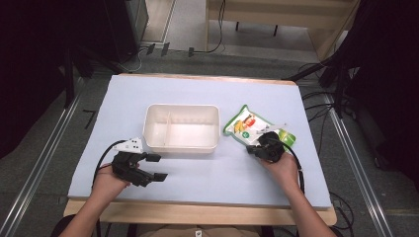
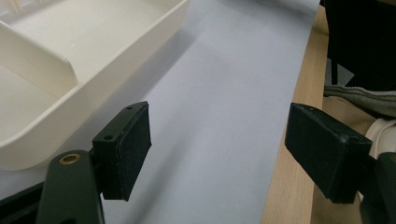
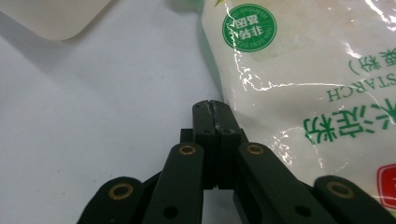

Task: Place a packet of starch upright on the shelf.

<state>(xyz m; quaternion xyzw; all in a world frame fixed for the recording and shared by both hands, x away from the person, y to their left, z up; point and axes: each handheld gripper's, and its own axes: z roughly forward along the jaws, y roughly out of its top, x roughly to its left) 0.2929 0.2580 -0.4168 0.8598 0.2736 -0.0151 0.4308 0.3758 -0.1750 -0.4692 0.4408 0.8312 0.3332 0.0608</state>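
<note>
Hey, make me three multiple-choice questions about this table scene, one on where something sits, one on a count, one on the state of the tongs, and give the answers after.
1. Where does the starch pouch lie relative to the white tray?
A. Inside it
B. On the table to its right
C. Under it

2. How many compartments does the white tray have?
A. Two
B. Four
C. One

3. How do the two tongs stand?
A. Both open
B. Left shut, right open
C. Left open, right shut

Answers:
1 B: the high view shows the pouch flat on the pale blue mat, beside the tray's right wall.
2 A: a single divider splits the tray.
3 C: the left tongs gape wide over the mat, while the right tongs have their jaws pressed together at the pouch's edge.
</note>
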